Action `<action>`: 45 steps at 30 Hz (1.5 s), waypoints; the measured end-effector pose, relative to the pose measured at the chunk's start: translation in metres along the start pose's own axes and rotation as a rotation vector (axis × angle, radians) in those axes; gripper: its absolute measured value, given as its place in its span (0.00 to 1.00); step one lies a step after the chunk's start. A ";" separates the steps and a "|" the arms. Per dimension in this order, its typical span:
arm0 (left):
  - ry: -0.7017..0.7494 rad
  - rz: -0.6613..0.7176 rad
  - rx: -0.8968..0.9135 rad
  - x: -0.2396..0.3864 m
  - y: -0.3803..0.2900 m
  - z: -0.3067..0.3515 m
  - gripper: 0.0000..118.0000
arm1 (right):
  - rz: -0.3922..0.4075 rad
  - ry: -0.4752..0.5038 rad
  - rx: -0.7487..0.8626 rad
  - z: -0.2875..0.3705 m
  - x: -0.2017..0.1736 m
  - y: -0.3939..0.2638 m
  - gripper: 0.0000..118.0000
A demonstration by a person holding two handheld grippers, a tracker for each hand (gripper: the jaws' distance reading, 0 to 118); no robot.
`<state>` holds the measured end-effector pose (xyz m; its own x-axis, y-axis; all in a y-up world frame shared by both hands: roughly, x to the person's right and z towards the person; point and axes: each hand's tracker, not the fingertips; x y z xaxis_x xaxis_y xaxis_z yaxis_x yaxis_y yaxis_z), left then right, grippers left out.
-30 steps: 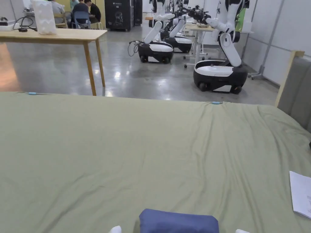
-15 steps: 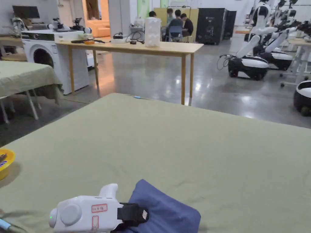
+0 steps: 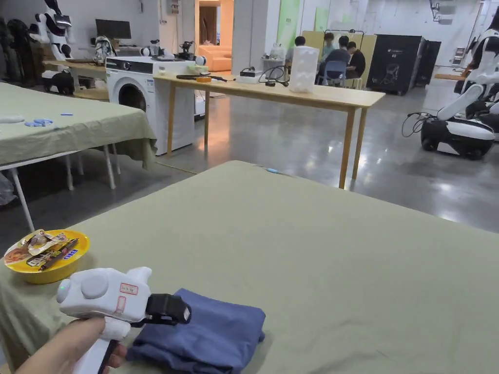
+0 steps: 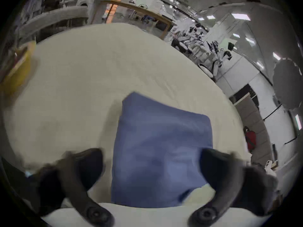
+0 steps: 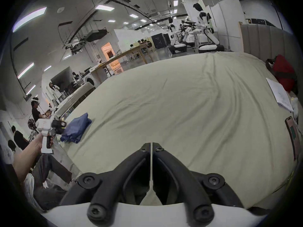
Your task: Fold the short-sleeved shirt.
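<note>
The blue short-sleeved shirt (image 3: 214, 336) lies folded into a compact rectangle on the green-covered table (image 3: 316, 233), close to its front left corner. A hand holds my left gripper (image 3: 182, 311) just above the shirt's near left edge. In the left gripper view its jaws stand wide apart (image 4: 150, 153), with the shirt (image 4: 160, 140) lying between and beyond them, untouched by either. My right gripper (image 5: 151, 144) hovers over the table's front edge farther right, jaws pressed together on nothing. From there the shirt (image 5: 77, 127) and the left gripper (image 5: 60, 125) appear at far left.
A yellow bowl (image 3: 46, 251) of packets sits at the table's left corner, just left of the shirt. Papers (image 5: 278, 94), a phone (image 5: 293, 135) and a red bag (image 5: 285, 71) lie along the right edge. A wooden table (image 3: 292, 92) and another green-covered table (image 3: 73, 126) stand beyond.
The head camera has swung left. The left gripper came into view at the shirt's near edge, and the shirt now lies by the left corner near the yellow bowl.
</note>
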<state>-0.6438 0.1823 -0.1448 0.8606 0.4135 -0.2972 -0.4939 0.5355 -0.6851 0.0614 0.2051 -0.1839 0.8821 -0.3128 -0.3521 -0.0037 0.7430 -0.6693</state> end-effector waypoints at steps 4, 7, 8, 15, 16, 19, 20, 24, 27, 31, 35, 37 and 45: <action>0.140 -0.044 0.176 0.050 -0.003 0.056 0.96 | 0.020 -0.001 0.024 0.012 0.002 0.003 0.03; 0.190 -0.238 0.374 0.129 -0.026 0.083 0.93 | 0.075 -0.074 0.098 0.024 0.008 0.007 0.03; 0.176 -0.283 0.432 0.148 -0.038 0.083 0.88 | 0.099 -0.103 0.126 0.028 0.010 0.012 0.03; -0.040 -0.335 0.677 0.326 -0.110 0.083 0.00 | 0.157 -0.151 0.437 0.099 0.007 0.062 0.03; -0.025 -0.381 0.672 0.356 -0.121 0.089 0.00 | 0.181 -0.150 0.451 0.108 0.004 0.072 0.03; -0.024 -0.504 0.695 0.408 -0.122 0.081 0.00 | 0.214 -0.144 0.496 0.131 -0.001 0.097 0.03; -0.040 -0.491 0.706 0.425 -0.121 0.082 0.00 | 0.242 -0.161 0.511 0.135 -0.003 0.103 0.03; -0.030 -0.512 0.707 0.458 -0.124 0.093 0.00 | 0.328 -0.245 0.552 0.149 -0.003 0.119 0.03; -0.046 -0.515 0.718 0.463 -0.136 0.107 0.00 | 0.306 -0.301 0.549 0.158 0.004 0.123 0.03; -0.065 -0.496 0.685 0.472 -0.145 0.122 0.00 | 0.306 -0.308 0.547 0.170 0.006 0.121 0.03; -0.099 -0.495 0.696 0.473 -0.146 0.125 0.18 | 0.257 -0.264 0.544 0.166 0.016 0.117 0.20; -0.090 -0.499 0.706 0.476 -0.145 0.125 0.21 | 0.270 -0.268 0.528 0.162 0.014 0.116 0.21; -0.080 -0.508 0.735 0.476 -0.146 0.121 0.89 | 0.280 -0.262 0.530 0.146 0.007 0.117 0.91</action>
<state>-0.1765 0.3898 -0.1059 0.9994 0.0339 -0.0081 -0.0346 0.9928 -0.1143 0.1361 0.3761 -0.1691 0.9672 0.0400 -0.2506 -0.0768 0.9874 -0.1387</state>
